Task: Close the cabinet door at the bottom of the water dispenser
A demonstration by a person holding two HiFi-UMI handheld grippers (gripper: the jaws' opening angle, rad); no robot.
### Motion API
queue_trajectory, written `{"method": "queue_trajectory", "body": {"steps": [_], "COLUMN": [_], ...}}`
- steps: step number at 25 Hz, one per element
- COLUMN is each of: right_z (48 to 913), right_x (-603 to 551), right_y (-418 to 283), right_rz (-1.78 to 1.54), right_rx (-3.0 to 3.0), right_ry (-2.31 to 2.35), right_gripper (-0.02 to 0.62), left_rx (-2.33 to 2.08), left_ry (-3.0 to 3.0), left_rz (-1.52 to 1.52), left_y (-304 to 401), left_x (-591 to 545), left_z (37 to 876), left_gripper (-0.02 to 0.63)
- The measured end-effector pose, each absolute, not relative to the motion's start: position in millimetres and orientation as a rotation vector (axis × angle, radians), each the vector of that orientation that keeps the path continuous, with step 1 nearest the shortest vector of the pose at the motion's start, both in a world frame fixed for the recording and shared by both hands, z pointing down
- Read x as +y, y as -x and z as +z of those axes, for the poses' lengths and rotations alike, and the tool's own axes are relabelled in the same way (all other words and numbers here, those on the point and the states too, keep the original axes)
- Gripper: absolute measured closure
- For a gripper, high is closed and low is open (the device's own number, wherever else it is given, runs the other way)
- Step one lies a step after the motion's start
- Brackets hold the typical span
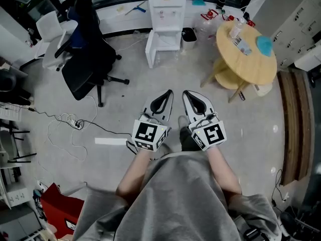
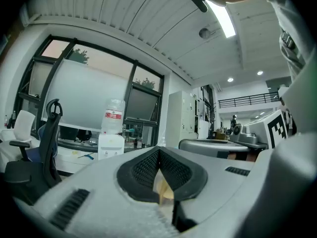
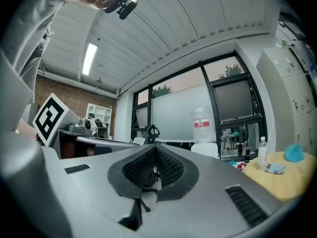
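Left gripper (image 1: 167, 94) and right gripper (image 1: 186, 94) sit side by side just in front of the person's body, tips pointing ahead. In each gripper view the ribbed pads are pressed together at the tip with nothing between them. The water dispenser (image 1: 166, 8) stands well apart, across open floor at the far wall. Its cabinet door (image 1: 150, 49) at the bottom hangs swung out to the left, leaving the white compartment exposed.

By my reading the task is at the approach step, with no contact made yet. The next move calls for walking up to the dispenser between the office chair (image 1: 88, 54) and the round table (image 1: 253, 67), dropping one gripper low, and pushing the door's outer face until it shuts flush (closed jaws should do for a push).

As for writing, the bottle (image 2: 113, 116) on top of the dispenser carries a red label, but its print is too small to read. The marker cubes (image 1: 150, 134) show only black-and-white square patterns.
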State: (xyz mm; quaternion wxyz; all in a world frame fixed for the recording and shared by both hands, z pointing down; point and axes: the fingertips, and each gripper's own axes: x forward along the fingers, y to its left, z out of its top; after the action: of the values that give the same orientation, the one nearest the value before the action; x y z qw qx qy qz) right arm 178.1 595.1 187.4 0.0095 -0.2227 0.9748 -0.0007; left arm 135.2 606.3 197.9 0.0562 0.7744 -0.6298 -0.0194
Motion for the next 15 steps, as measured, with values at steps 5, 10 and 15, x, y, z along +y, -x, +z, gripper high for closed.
{"method": "queue_trajectory", "body": {"steps": [5,10,15], "right_z": [193,199,203], "right_x": [563,519,470], "right_y": [-170,-163,-159], "right_rz": [-0.052,-0.094,-0.122], "right_rx": [3.043,3.047,3.047], "right_ry": [0.654,0.606,0.553], "right_gripper": [0.584,0.584,0.584], "left_rx": [-1.929,-1.942,-1.980], "left_ry": [-2.311,-2.280,-2.236], "left_rz": [-0.037,0.006,0.032], "left_y": [-126,-124,-119], "left_x": [576,536,490], "left_z": [205,211,215], "left_gripper": [0.599,0.598,0.600]}}
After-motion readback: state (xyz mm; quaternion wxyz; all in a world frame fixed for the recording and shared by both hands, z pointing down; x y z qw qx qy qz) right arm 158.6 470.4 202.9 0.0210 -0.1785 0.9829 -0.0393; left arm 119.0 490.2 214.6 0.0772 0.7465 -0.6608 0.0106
